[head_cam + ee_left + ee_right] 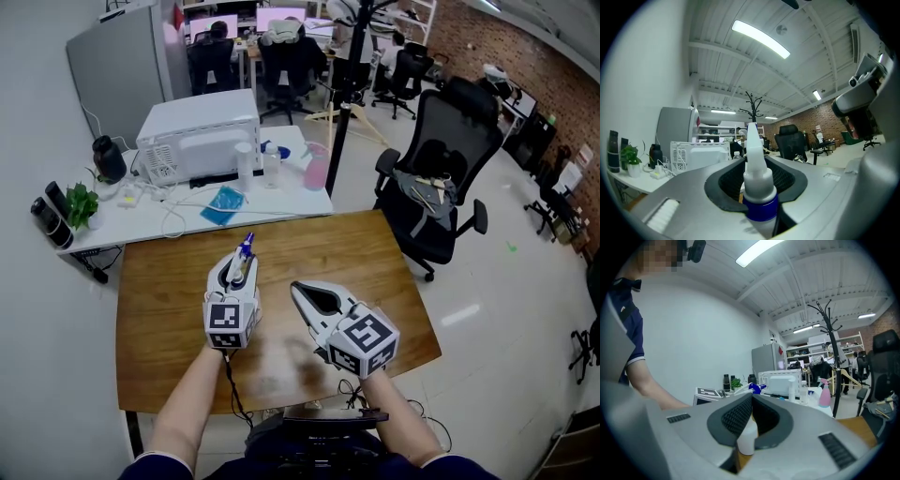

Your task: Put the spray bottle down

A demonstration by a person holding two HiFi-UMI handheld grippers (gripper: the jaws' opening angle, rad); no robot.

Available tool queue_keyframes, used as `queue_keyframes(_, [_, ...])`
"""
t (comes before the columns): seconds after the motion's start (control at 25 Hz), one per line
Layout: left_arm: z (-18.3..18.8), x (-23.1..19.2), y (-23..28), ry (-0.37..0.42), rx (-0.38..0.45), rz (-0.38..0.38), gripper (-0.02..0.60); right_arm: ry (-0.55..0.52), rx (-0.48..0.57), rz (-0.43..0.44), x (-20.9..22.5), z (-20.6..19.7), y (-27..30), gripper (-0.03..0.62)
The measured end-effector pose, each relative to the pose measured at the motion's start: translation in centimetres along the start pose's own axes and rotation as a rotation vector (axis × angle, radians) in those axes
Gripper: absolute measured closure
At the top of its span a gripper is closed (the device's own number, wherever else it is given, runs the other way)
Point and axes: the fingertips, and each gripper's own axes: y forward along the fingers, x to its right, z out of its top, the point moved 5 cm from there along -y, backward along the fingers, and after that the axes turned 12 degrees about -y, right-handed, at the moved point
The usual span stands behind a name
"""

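spray bottle [757, 187] stands upright between the left gripper [242, 262]'s slack jaws, seemingly on the table [375, 272] — spread wider, then back out level without clipping it. right gripper [298, 289]: pressed together, empty.

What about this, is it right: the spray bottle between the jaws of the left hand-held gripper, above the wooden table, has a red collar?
No: the collar is blue, not red; the left gripper view shows it. The spray bottle is between the jaws of the left hand-held gripper, above the wooden table.
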Motion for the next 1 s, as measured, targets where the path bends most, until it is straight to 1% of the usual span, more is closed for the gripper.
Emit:
queue_keyframes(0.2, [-0.1,0.1,-0.3,-0.002,-0.023,-0.005,0.389,-0.001,0.004,0.004,-0.2,0.2,0.0,0.592])
queue_keyframes(0.4, [-0.3,0.1,-1.0,-0.01,-0.056,-0.019,0.317,0.001,0.012,0.01,-0.4,0.4,-0.1,0.592])
queue_keyframes(0.48, [-0.4,-0.1,-1.8,-0.021,-0.061,-0.018,0.301,0.003,0.015,0.013,-0.6,0.3,0.1,0.592])
queue_keyframes(0.56, [-0.5,-0.2,-3.2,-0.041,-0.066,-0.012,0.3,0.008,0.02,0.017,-0.6,0.2,0.3,0.592])
queue_keyframes(0.76, [-0.5,0.1,-8.0,-0.084,-0.085,-0.009,0.295,0.031,0.029,0.031,-0.4,-0.2,0.7,0.592])
queue_keyframes(0.8, [-0.2,0.0,-8.9,-0.099,-0.079,-0.004,0.303,0.034,0.033,0.036,-0.5,-0.2,0.9,0.592])
queue_keyframes(0.84, [0.3,-0.1,-9.7,-0.113,-0.068,0.004,0.34,0.037,0.037,0.043,-0.5,-0.2,1.0,0.592])
queue_keyframes(0.92, [1.5,-0.1,-11.1,-0.13,-0.043,0.023,0.393,0.043,0.047,0.057,-0.6,-0.1,1.3,0.592])
queue_keyframes(1.0, [2.7,0.0,-12.1,-0.127,-0.028,0.039,0.467,0.049,0.056,0.074,-0.9,0.1,1.5,0.592])
